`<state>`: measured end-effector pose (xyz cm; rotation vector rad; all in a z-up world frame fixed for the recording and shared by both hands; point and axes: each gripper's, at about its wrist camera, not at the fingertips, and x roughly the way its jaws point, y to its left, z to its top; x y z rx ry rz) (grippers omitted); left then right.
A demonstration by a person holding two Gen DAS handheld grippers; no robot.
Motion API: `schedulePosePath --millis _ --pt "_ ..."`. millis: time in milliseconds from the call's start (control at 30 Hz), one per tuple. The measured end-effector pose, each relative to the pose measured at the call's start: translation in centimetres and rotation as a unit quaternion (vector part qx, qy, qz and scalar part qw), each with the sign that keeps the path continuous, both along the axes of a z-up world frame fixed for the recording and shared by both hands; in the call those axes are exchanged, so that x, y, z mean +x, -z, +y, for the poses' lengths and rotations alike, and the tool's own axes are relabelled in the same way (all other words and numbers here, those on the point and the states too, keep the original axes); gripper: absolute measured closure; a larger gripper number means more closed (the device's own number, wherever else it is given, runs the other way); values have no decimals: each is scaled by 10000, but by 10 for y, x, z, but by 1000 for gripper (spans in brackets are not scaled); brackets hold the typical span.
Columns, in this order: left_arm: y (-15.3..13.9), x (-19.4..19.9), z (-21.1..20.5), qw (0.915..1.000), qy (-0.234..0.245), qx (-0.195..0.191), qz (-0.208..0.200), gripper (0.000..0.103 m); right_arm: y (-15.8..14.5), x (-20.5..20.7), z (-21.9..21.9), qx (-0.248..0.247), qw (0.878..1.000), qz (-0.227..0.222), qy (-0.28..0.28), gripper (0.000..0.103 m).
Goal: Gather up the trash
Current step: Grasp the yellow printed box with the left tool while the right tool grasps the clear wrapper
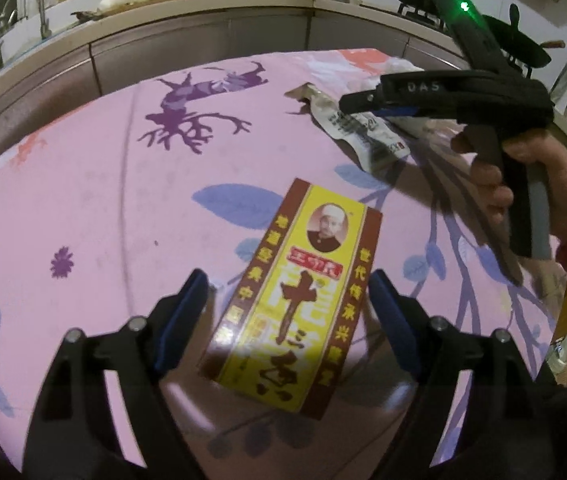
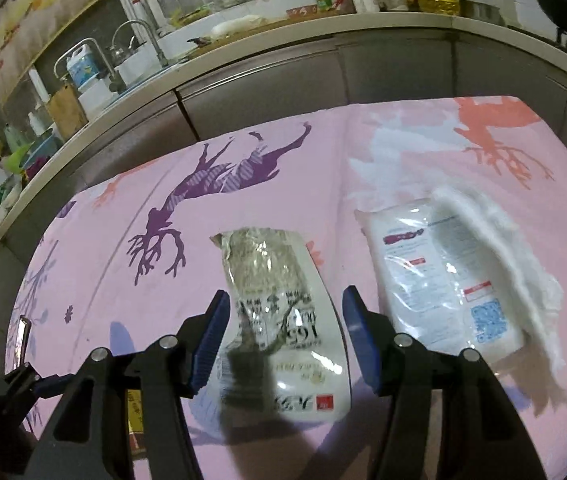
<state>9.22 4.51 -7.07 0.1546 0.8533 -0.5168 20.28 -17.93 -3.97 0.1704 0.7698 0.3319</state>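
Nothing looks collected yet, as far as these views show; every piece of rubbish lies loose on the pink cotton tablecloth (image 1: 83,208) printed with purple deer and blue leaves, and no bin or bag is in sight. The left gripper (image 1: 289,292) hangs over the flat yellow-and-maroon cardboard spice box (image 1: 301,300) with its jaws standing wide, one blue pad on each side of the box and neither pressing it; the box is stiff, glossy and rectangular, so it should pinch cleanly across its narrow width. The right gripper (image 2: 285,308), seen from the left view as a black tool in a hand (image 1: 523,184), is likewise parted and empty, poised above the crumpled white-and-clear plastic food pouch (image 2: 279,312), whose torn, wrinkled top looks thin and slippery. Just beside it lies a clear plastic wrapper with blue print (image 2: 435,272), and touching that, partly over its right edge, a soft white crumpled tissue (image 2: 495,240); so, by my reading, four items remain, the limp films likely the trickiest to grip.
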Motion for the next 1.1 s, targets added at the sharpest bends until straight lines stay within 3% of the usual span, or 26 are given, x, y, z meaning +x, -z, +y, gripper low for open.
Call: schedulePosePath --millis 33,133,167,267,300,367,567,700,900,1100 --pt "1 1 1 10000 5 -10 29 35 0 0 0 -5 10000 -7 -38 46" --pt "5 -1 2 10000 -63 18 40 40 2 -9 7 -39 9996 -12 -292 50" --pt "5 -1 2 10000 -81 21 20 41 5 -12 9 -6 9992 61 -406 64" --pt "5 -3 3 9999 -132 55 -3 43 13 -26 13 381 9975 226 -547 74" --pt "5 -3 4 9999 -148 53 7 43 15 -31 13 522 9968 228 -555 97" --pt "4 -5 7 9998 -191 12 46 43 21 -35 13 772 9947 387 -553 103" --pt "2 -9 25 9987 -435 -167 193 44 24 -54 11 1612 9829 603 -657 103" --pt "-2 -11 32 9982 -508 -255 166 44 27 -50 -8 2330 9692 724 -327 103" --pt "-12 -3 22 9988 -310 -360 63 44 31 -39 -4 2144 9730 826 -207 98" --pt "-10 17 11 9986 -211 -467 126 44 30 -37 3 2164 9728 768 -298 74"
